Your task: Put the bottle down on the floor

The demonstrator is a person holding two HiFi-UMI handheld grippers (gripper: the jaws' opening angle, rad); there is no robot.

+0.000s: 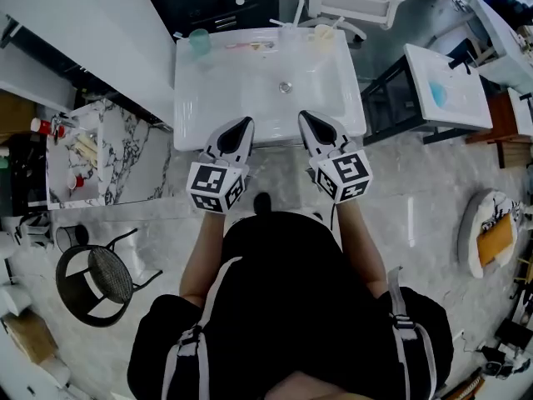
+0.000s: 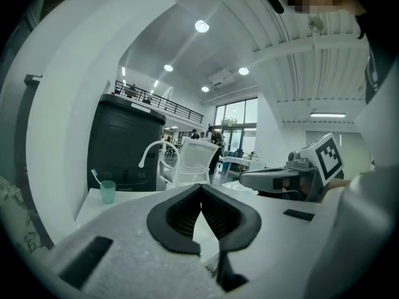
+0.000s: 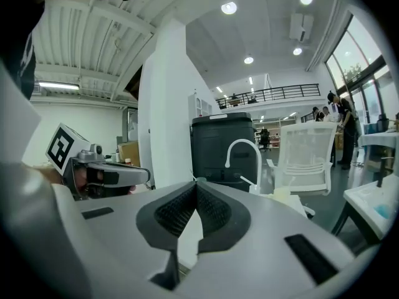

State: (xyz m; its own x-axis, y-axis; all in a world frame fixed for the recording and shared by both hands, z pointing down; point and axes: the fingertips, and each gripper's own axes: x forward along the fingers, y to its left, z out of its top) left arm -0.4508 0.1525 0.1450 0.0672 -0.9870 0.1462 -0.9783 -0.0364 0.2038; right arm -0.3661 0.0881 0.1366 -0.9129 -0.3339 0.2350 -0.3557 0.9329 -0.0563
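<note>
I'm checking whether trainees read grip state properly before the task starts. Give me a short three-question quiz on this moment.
1. True or false: the left claw is gripping something.
2. Which stands on the far left corner of the sink, as seen in the head view? A) a green cup B) a red kettle C) a stack of plates
3. Fill in: the right claw has its jaws ____, with nothing between them.

Key: 1 false, since its jaws are together and empty; 2 A; 3 shut.
</note>
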